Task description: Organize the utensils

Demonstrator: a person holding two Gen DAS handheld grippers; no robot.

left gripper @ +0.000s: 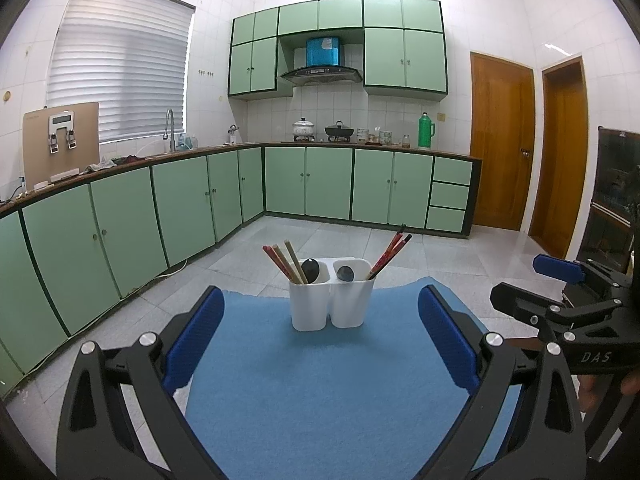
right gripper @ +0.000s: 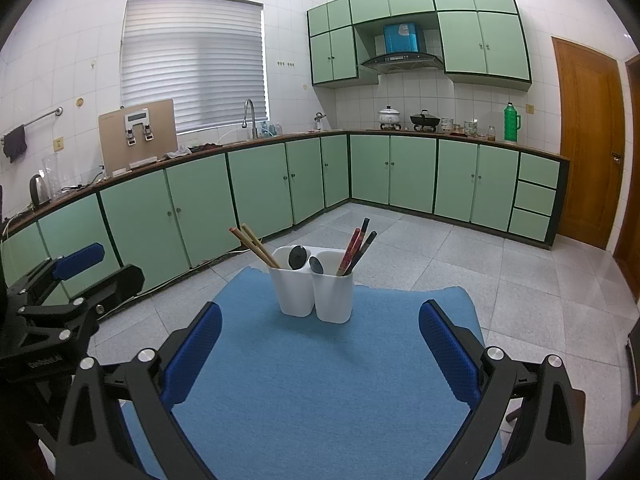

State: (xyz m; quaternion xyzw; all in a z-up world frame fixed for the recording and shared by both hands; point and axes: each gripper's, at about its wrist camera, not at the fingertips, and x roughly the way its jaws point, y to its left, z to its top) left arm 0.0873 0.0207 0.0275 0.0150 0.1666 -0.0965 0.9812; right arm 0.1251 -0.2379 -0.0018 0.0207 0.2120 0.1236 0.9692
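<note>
A white two-compartment holder [left gripper: 331,304] [right gripper: 316,294] stands at the far end of a blue mat [left gripper: 320,380] [right gripper: 320,380]. Its left compartment holds wooden and red chopsticks [left gripper: 286,262] [right gripper: 254,246] and a black spoon [left gripper: 310,270] [right gripper: 298,257]. The right compartment holds red and dark chopsticks [left gripper: 390,256] [right gripper: 356,250] and a second black spoon [left gripper: 345,273] [right gripper: 317,265]. My left gripper [left gripper: 320,340] is open and empty, short of the holder. My right gripper [right gripper: 320,344] is also open and empty, equally short of it. Each gripper shows at the edge of the other's view.
The mat lies on a small raised surface above a grey tiled floor [right gripper: 500,280]. Green cabinets [left gripper: 120,232] run along the left and back walls. Wooden doors [left gripper: 500,144] stand at the right. A dark cabinet [left gripper: 616,184] is at the far right.
</note>
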